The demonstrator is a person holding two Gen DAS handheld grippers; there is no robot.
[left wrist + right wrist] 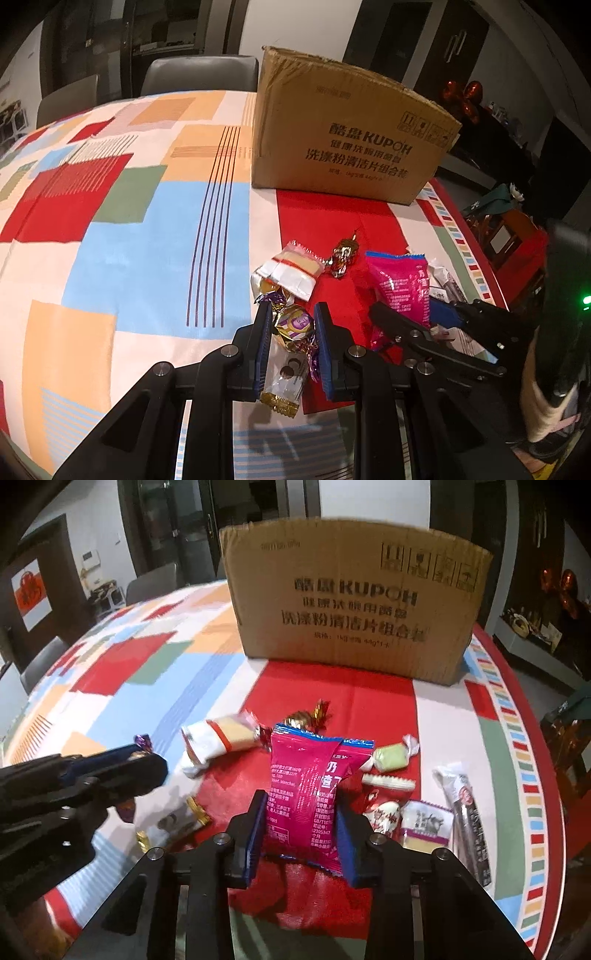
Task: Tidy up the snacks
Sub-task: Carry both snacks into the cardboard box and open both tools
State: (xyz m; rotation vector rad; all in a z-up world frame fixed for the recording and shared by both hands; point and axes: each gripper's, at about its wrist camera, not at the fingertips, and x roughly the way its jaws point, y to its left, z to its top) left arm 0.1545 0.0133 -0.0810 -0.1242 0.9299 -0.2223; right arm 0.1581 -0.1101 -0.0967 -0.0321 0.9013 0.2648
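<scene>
Near table's right edge: left hand-held gripper (293, 325) pinching purple-gold candy (295, 323), right hand-held gripper (301, 812) pinching pink packet (308, 794), likely destined for cardboard box (354, 602).

— What can be read on the cardboard box (354, 602)?
— "KUPOH" in bold Latin capitals, Chinese characters before it; two more lines of Chinese print below; a row of small handling symbols at the upper right corner.
— And the pink snack packet (310, 794)?
— Fine white Chinese print with digits; too small to make out.
</scene>
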